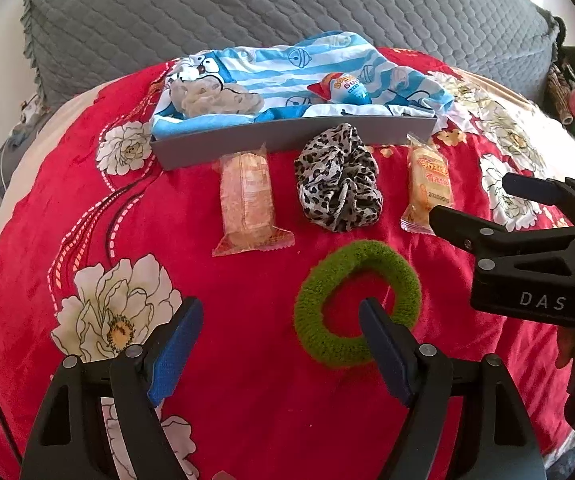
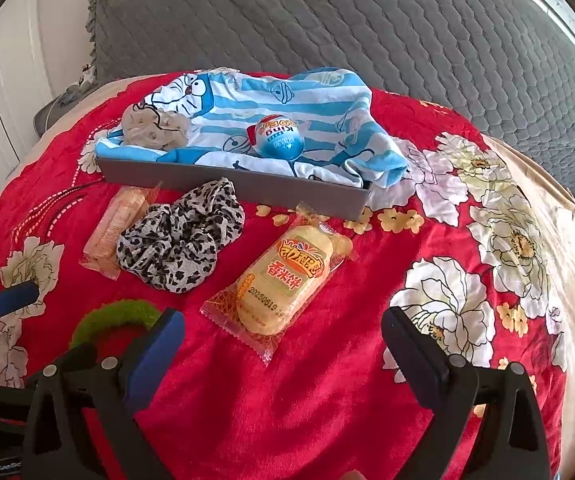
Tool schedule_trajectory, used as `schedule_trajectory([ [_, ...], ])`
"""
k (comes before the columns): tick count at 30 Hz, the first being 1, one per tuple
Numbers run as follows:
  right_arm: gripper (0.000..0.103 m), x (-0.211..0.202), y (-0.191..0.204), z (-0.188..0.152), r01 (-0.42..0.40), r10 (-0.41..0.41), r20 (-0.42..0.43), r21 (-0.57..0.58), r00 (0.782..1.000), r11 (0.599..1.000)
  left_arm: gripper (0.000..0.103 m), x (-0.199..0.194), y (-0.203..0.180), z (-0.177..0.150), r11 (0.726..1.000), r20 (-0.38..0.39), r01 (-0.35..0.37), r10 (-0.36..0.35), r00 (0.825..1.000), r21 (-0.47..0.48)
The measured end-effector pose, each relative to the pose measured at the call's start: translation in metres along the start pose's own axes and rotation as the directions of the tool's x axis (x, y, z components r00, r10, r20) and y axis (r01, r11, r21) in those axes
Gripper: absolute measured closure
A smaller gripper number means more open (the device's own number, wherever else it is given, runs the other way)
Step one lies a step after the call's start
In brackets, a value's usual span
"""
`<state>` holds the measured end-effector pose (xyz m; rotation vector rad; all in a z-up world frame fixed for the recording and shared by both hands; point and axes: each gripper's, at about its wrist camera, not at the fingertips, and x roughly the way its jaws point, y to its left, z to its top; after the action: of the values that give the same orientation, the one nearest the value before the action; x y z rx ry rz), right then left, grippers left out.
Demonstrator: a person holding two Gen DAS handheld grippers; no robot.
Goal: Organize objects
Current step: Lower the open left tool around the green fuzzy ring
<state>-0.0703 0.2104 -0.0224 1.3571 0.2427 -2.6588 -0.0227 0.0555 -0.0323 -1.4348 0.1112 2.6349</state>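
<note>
A green fuzzy scrunchie (image 1: 319, 280) lies on the red flowered blanket. My left gripper (image 1: 281, 312) is open just above it, its right finger over the ring's hole and its left finger well outside; the pads press on nothing. Behind it lie a pink snack pack (image 1: 247, 200), a leopard scrunchie (image 1: 337, 184) and a yellow rice-cracker pack (image 2: 287, 280). My right gripper (image 2: 281, 320) is open just short of the cracker pack, holding nothing. A grey tray (image 2: 247, 186) at the back holds a blue striped cloth (image 2: 319, 100), a beige scrunchie (image 2: 155, 128) and a foil egg (image 2: 279, 136).
The red blanket (image 2: 307, 400) covers a bed, with a grey quilted cover (image 2: 367, 20) behind the tray. The right gripper (image 1: 471, 200) reaches in close to the right of the green scrunchie. White cupboards stand at the far left.
</note>
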Motion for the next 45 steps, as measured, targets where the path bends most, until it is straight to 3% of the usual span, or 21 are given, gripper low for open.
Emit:
schedule_trajectory([
  [45, 0.001, 0.034, -0.005, 0.010, 0.026, -0.024, -0.058, 0.032, 0.998, 0.999, 0.021, 0.018, 0.009, -0.002, 0.999, -0.034, 0.019, -0.021, 0.999, -0.045],
])
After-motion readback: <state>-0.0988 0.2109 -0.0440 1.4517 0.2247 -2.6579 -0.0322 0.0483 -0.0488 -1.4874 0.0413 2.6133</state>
